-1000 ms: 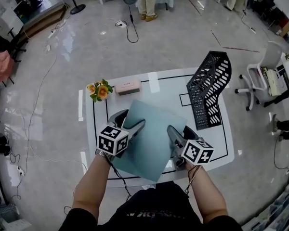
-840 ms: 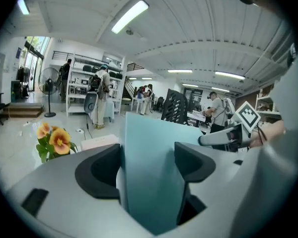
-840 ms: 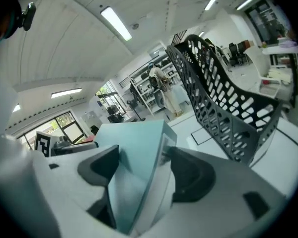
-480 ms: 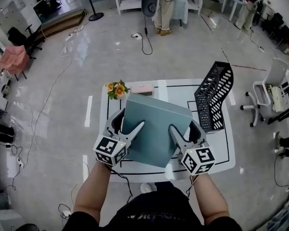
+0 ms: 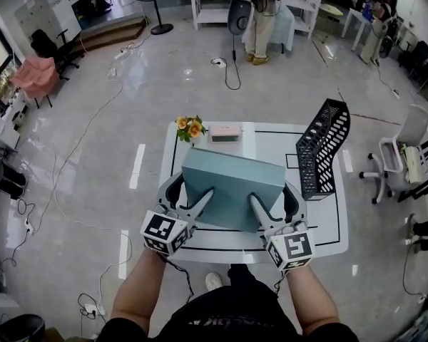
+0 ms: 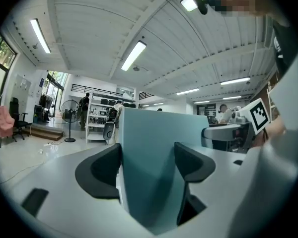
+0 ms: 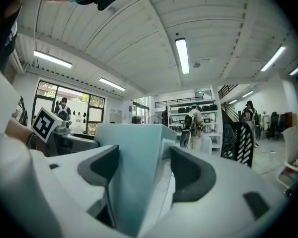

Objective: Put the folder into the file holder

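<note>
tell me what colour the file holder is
The file holder is black with slotted sides, clearest in the head view.

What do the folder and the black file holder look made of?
The folder: thick, matte teal, probably plastic or coated board; it holds flat without sagging. The file holder: black, rigid, with slotted cut-out walls; moulded plastic or perforated metal, can't tell which.

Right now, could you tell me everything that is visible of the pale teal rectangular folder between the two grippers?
The pale teal rectangular folder looks like plain matt card, closed, no label visible; paler inner layers show at its edge in the right gripper view. It stands nearly upright, long edge level, seemingly lifted above the white table. The left gripper and the right gripper each clamp its lower edge near a corner. Nothing else touches it; the black mesh file holder stands apart on its right.
</note>
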Motion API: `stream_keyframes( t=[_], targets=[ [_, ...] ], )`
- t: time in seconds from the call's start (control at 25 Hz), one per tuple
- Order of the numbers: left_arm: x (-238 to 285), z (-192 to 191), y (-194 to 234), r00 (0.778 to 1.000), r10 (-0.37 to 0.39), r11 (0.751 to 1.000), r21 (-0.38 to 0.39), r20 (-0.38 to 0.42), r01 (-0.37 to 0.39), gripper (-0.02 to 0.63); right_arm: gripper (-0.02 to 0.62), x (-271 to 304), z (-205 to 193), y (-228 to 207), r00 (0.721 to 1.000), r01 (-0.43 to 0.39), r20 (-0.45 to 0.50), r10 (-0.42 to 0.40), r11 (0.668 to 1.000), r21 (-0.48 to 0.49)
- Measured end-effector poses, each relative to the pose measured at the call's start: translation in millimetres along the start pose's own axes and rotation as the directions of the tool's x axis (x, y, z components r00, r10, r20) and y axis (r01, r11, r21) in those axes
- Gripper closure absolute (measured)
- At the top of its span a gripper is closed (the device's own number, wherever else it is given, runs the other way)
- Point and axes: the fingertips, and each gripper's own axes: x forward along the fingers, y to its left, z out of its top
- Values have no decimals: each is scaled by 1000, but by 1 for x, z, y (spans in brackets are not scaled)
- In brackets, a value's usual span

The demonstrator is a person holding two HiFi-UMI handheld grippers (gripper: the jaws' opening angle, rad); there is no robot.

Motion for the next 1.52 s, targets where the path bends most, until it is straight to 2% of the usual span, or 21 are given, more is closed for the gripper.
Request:
stream_keyframes(
  t=[0.44, 0.88, 0.96, 1.12, 1.2, 1.36, 1.52],
  targets=[
    [-43, -5, -18, 999, 35, 999, 34, 34, -37, 261, 269, -39, 4, 29, 997, -61, 53, 63, 997, -41],
    [-62, -10, -29, 999, 38, 998, 46, 35, -39, 261, 268, -62, 2, 42, 990, -129, 45, 131, 991, -47],
    [-65, -10, -30, 999, 36, 998, 46, 38, -38, 261, 268, -65, 2, 42, 987, -154, 40, 156, 988, -31],
    [-70, -10, -32, 999, 34, 998, 41, 42, -36, 262, 268, -73, 3, 30, 983, -178, 54, 174, 982, 65],
    [-71, -9, -33, 999, 33, 999, 40, 43, -35, 262, 262, -73, 4, 22, 979, -201, 55, 197, 977, 73],
    [-72, -10, -32, 998, 32, 999, 33, 48, -34, 268, 231, -61, 4, 25, 943, -332, 30, 332, 943, 8],
    [-71, -10, -32, 998, 27, 999, 31, 50, -28, 272, 215, -48, 5, 37, 879, -477, -12, 476, 879, -17]
  ],
)
